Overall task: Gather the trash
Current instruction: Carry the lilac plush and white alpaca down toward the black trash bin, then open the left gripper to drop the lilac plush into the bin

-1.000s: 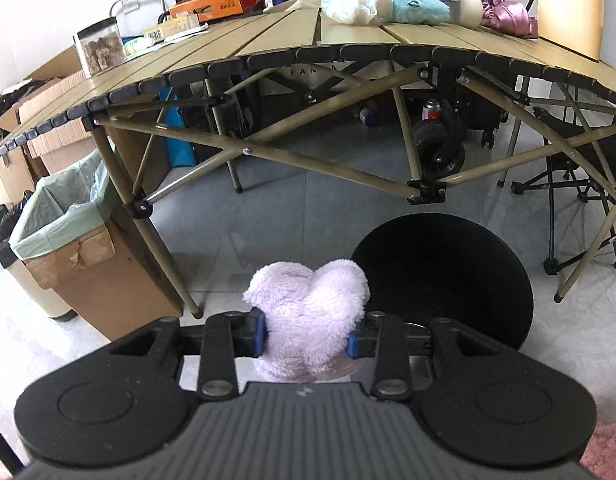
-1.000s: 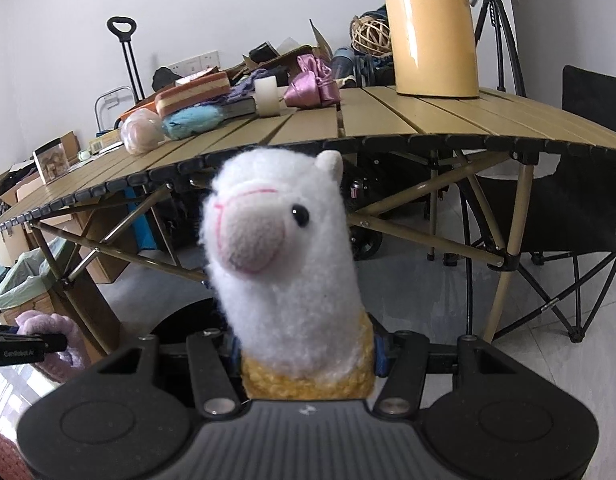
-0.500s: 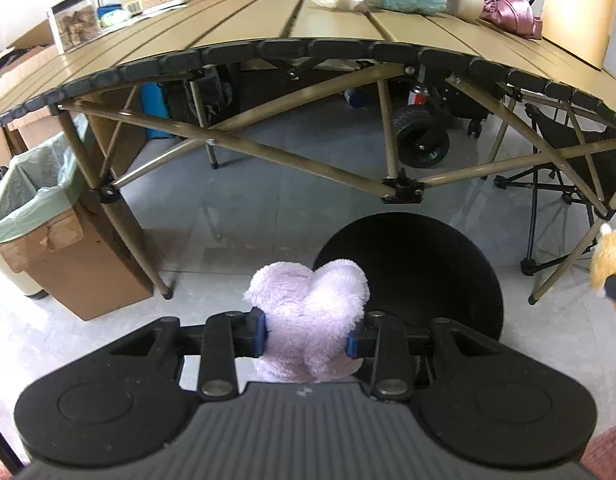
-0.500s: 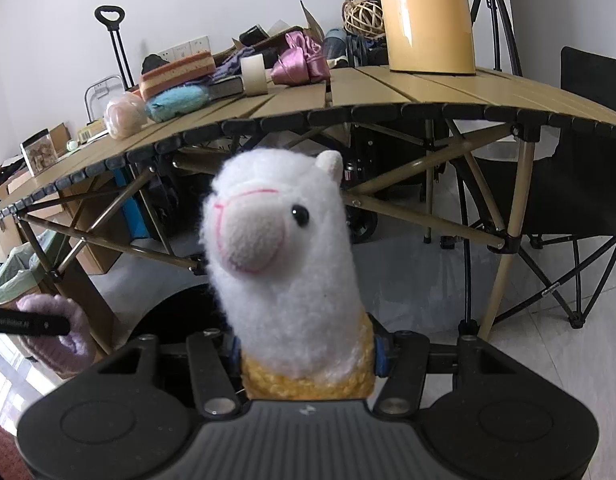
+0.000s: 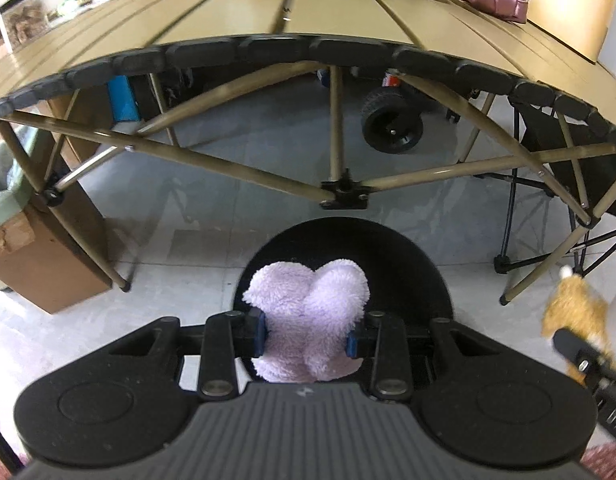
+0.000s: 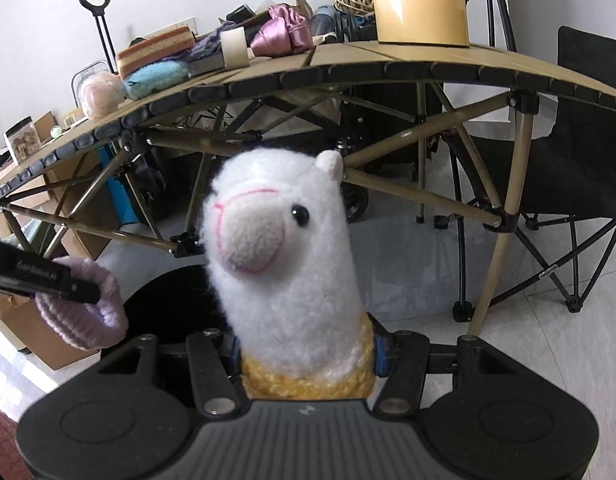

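Fluffy lilac plush (image 5: 308, 320) (claw-pinched).

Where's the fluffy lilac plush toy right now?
The fluffy lilac plush toy is clamped in the left gripper, bottom centre of the left wrist view, above the round black bin in front of the tan slatted folding table.

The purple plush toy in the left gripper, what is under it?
Under the purple plush toy, held by the left gripper, lies a round black object on the floor. The toy covers its near part.
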The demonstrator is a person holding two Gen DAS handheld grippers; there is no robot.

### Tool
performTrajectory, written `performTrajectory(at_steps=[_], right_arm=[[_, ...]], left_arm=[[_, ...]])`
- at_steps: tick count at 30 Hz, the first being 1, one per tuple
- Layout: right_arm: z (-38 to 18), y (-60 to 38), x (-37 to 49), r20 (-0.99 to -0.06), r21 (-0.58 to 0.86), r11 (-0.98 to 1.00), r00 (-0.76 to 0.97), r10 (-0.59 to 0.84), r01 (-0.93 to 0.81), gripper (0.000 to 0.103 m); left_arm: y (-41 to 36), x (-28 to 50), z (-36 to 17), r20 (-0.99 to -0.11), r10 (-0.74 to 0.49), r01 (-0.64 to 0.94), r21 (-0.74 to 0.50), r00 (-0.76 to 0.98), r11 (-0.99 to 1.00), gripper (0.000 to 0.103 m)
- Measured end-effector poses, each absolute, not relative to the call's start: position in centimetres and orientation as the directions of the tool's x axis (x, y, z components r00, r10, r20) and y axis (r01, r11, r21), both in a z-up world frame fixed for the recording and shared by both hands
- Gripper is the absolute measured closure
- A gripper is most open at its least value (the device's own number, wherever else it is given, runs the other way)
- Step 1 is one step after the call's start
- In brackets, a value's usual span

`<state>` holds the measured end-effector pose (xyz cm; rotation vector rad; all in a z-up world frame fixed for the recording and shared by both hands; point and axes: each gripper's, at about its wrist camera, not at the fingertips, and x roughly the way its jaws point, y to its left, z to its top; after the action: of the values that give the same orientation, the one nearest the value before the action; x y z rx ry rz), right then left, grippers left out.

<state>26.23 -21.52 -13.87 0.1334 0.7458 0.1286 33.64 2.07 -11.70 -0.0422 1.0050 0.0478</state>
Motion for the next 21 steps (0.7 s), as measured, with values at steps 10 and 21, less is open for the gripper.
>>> performTrajectory(at_steps=[10, 21], right_arm=[[-15.0, -22.3, 26.8, -0.700, 0.165, 0.985, 0.698, 0.147, -0.043, 0.049], [-15.1, -22.3, 26.9, -0.705, 0.164, 0.985, 0.693, 0.149, -0.045, 0.049]], left_arm=[[-0.9, 35.7, -13.0, -0.869, 0.014, -0.051, -0.013, 0.494, 0.999, 0.068], [-1.2, 36.1, -13.7, -0.878, 0.034, -0.069, 0.001, 0.477, 0.998, 0.066]])
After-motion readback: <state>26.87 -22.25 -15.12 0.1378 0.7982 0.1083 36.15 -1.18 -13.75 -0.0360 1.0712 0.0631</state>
